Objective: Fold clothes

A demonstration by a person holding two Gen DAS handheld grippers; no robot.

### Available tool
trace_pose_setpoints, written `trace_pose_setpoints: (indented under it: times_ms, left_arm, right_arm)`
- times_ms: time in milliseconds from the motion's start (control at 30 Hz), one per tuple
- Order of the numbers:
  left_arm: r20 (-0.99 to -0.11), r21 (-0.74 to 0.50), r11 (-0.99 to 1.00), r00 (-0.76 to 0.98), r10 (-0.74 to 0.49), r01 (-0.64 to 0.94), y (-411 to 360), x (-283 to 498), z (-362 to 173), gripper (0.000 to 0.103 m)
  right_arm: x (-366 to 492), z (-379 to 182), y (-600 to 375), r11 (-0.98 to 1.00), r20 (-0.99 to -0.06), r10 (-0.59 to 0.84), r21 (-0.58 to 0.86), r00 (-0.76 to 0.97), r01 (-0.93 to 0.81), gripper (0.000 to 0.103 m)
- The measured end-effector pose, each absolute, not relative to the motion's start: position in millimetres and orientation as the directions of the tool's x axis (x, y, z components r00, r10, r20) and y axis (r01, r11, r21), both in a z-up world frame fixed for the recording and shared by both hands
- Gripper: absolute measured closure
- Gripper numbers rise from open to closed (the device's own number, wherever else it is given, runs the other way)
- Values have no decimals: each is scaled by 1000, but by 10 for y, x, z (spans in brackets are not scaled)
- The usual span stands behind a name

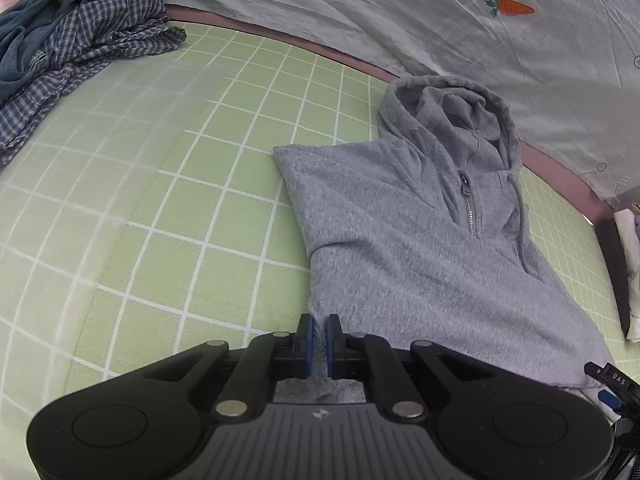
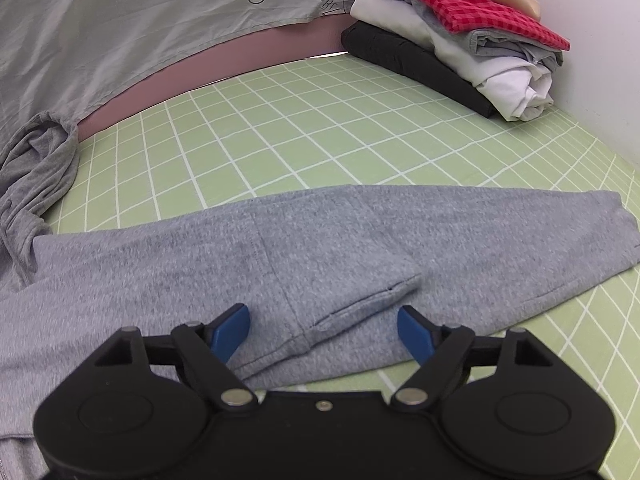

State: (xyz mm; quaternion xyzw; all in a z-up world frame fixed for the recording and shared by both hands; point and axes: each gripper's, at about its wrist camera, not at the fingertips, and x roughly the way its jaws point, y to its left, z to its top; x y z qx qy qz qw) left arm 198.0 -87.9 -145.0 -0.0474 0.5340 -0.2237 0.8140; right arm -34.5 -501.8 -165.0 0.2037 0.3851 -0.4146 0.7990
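Observation:
A grey hoodie [image 1: 400,248] lies flat on the green checked sheet [image 1: 180,208], hood toward the back, zipper [image 1: 468,204] showing. Its left side is folded inward. My left gripper [image 1: 319,340] is shut on the hoodie's lower left edge, with grey cloth pinched between the blue pads [image 1: 307,344]. In the right wrist view the hoodie's right sleeve [image 2: 460,240] stretches out to the right over the sheet [image 2: 320,120]. My right gripper [image 2: 324,334] hovers open above the hoodie's hem and pocket [image 2: 360,300], holding nothing.
A crumpled plaid shirt and blue garment [image 1: 72,40] lie at the back left. A stack of folded clothes [image 2: 460,40], red checked on top, sits at the back right. A grey quilt [image 1: 400,20] with a carrot print lines the far edge.

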Motion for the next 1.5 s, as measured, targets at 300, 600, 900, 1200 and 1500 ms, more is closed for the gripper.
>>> trace_pose_setpoints:
  times_ms: [300, 600, 900, 1200, 1500]
  left_arm:
    - [-863, -246, 920, 364, -351, 305, -947, 1926, -1408, 80]
    - [-902, -98, 929, 363, -235, 357, -1054, 1868, -1485, 34]
    - [-921, -38, 929, 347, -176, 369, -1066, 1924, -1568, 1]
    - [-921, -28, 937, 355, -160, 350, -1063, 1910, -1600, 0]
    - [-917, -25, 938, 365, -159, 346, -1061, 1887, -1614, 0]
  right_arm:
    - [-372, -1649, -5022, 581, -785, -500, 10, 367, 814, 17]
    - [-389, -1583, -5055, 601, -767, -523, -23, 371, 799, 17]
    - [-383, -1662, -5272, 592, -776, -507, 3, 375, 806, 9]
    - [-421, -1661, -5263, 644, -764, -464, 55, 448, 763, 22]
    - [-372, -1489, -5177, 687, -744, -457, 53, 488, 724, 95]
